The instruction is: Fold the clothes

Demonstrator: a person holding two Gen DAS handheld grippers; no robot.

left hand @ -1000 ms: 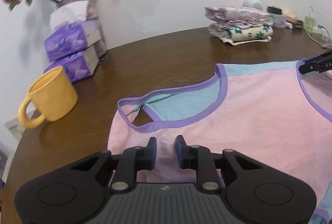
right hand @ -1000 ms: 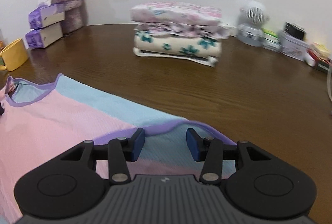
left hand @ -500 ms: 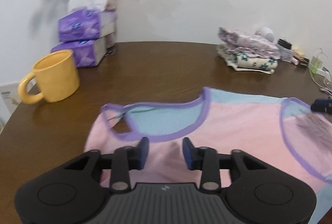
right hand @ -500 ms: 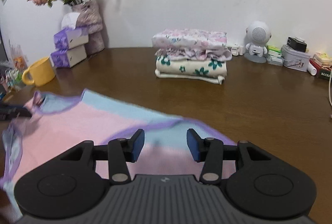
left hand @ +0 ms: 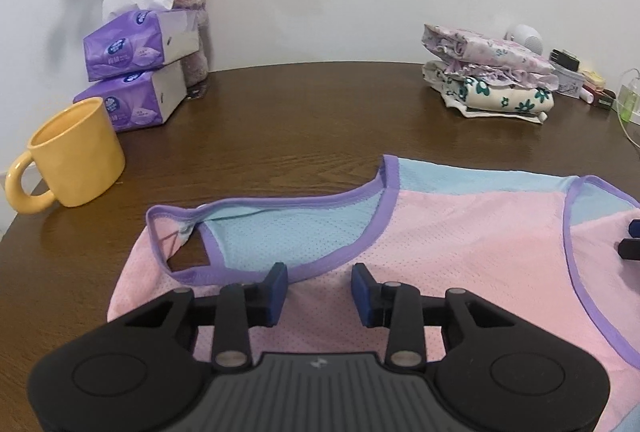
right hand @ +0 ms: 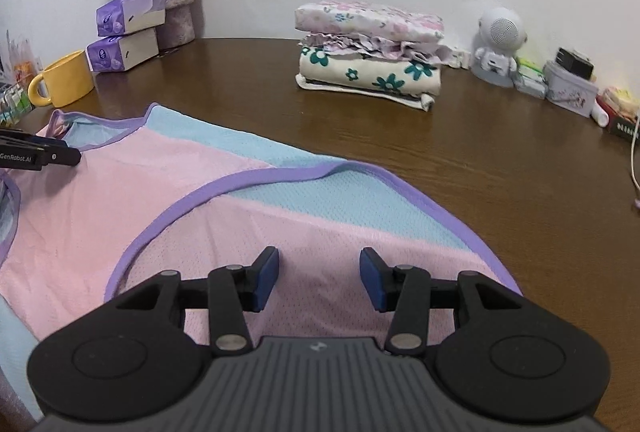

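Left wrist view shows the left tool (left hand: 319, 292) at the lower middle of the frame, its blue pads apart with a moderate gap; its jaws have just been closing a little after opening, and nothing is pinched between them. Beneath and beyond it lies the pink and light-blue mesh sleeveless top with purple trim (left hand: 460, 240), spread flat on the dark brown wooden desk (left hand: 300, 120), filling the lower right of the frame. A yellow ceramic mug (left hand: 76, 152) stands at the left, with two stacked purple tissue packs (left hand: 136, 68) behind it in the upper left. A pile of folded floral clothes (left hand: 492, 76) sits at the upper right. Right wrist view shows the right tool (right hand: 319, 282) at the lower middle, pads moderately wide and empty, hovering over the top's armhole edge.
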